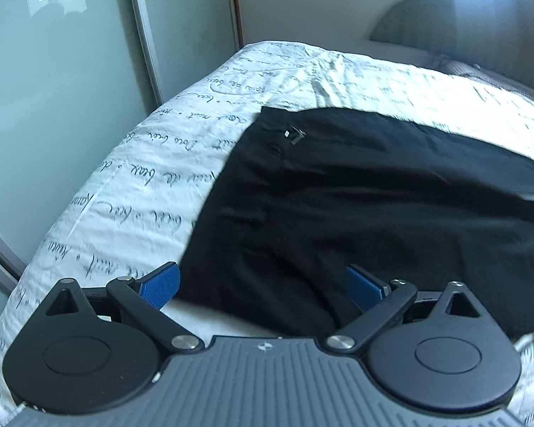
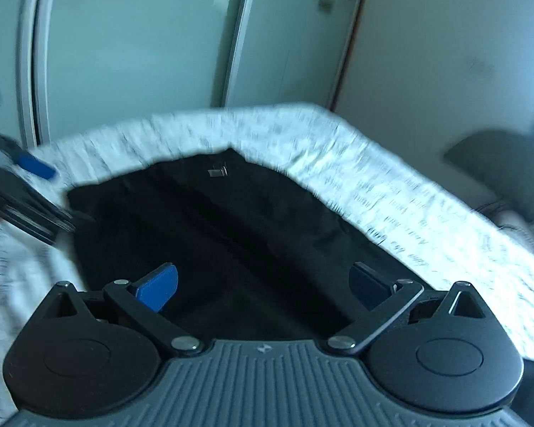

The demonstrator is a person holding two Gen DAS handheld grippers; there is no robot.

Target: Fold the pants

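Pants [image 1: 356, 195] lengthwise, clasp end far

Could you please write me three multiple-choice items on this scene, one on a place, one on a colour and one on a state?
1. Where do the pants lie?
A. on the bed cover
B. on a chair
C. on the floor

2. What colour are the pants?
A. white
B. black
C. red

3. How does the left gripper stand?
A. shut on the pants
B. shut on nothing
C. open

Answers: 1 A, the printed cover shows all round them; 2 B, the cloth is black in both views; 3 C, its blue pads stand wide apart, as on the right gripper.
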